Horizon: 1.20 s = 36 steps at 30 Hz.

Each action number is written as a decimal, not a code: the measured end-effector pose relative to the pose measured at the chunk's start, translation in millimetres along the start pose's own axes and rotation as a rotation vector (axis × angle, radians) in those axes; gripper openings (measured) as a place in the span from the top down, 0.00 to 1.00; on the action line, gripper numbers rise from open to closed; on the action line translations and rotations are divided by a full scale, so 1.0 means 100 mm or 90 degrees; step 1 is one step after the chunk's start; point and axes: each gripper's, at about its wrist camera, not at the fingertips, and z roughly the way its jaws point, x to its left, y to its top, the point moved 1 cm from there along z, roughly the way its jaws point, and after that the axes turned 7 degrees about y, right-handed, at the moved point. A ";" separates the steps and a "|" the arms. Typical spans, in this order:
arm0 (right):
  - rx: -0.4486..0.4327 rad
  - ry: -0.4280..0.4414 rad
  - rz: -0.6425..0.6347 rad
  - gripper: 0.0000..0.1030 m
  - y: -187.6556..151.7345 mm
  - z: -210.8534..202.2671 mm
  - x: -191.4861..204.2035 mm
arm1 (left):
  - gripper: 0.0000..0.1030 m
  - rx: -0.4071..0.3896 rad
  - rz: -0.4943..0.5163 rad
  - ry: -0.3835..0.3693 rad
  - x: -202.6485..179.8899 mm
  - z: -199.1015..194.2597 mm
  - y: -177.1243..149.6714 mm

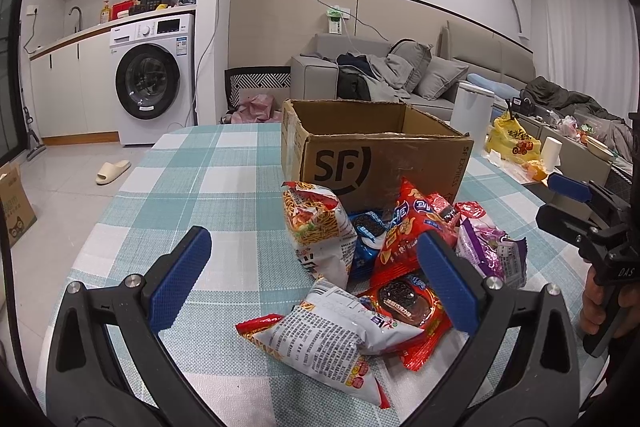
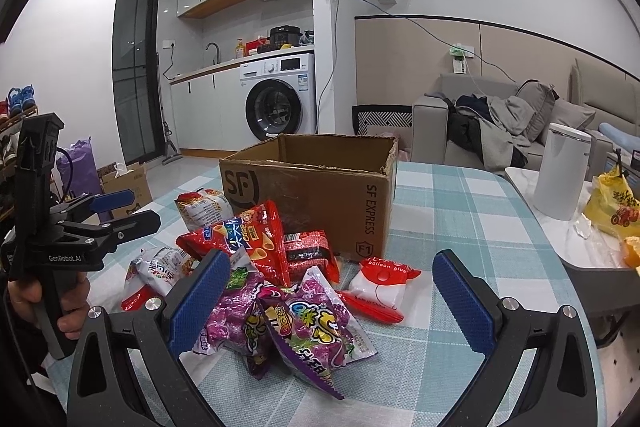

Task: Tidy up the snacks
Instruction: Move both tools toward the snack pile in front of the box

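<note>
Left wrist view
- Left gripper: jaws spread wide, holding nothing; blue pads flank the near part of the snack pile from above.
- Right gripper: seen at the right edge, held by a hand; its blue-tipped fingers stand apart, nothing between them.
- Table: covered with a teal and white checked cloth.
- Box: brown cardboard, open top, "SF" mark on the near side; stands on the table just behind the pile.
- Snack pile: heaped on the cloth against the front of the box.
- Noodle bag: white, upright, at the left of the pile.
- Red bag: leaning in the middle, touching the box front.
- Purple bag: at the right of the pile.
- White bag: lies flat, nearest the camera, between the pads.
- Background: washing machine on the left, sofa behind the box.

Right wrist view
- Right gripper: jaws released and wide, empty; pads hover over the purple bags at the near edge of the pile.
- Left gripper: at the left edge, fingers parted, gripping nothing.
- Box: open, behind the pile; inside not visible.
- Red bag: stands against the box front.
- White and red packet: lies on the cloth right of the pile, near the box corner.
- White bin: beyond the table's right edge.
</note>
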 end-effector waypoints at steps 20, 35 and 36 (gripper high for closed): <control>0.067 -0.014 0.028 0.01 -0.01 0.16 -0.05 | 0.01 0.061 -0.005 -0.002 0.09 0.12 0.00; 0.143 0.002 0.052 0.06 -0.15 0.25 -0.05 | 0.01 0.143 0.025 -0.034 0.04 0.29 -0.20; 0.146 0.001 0.052 0.06 -0.15 0.26 -0.05 | 0.01 0.151 0.030 -0.033 0.03 0.31 -0.21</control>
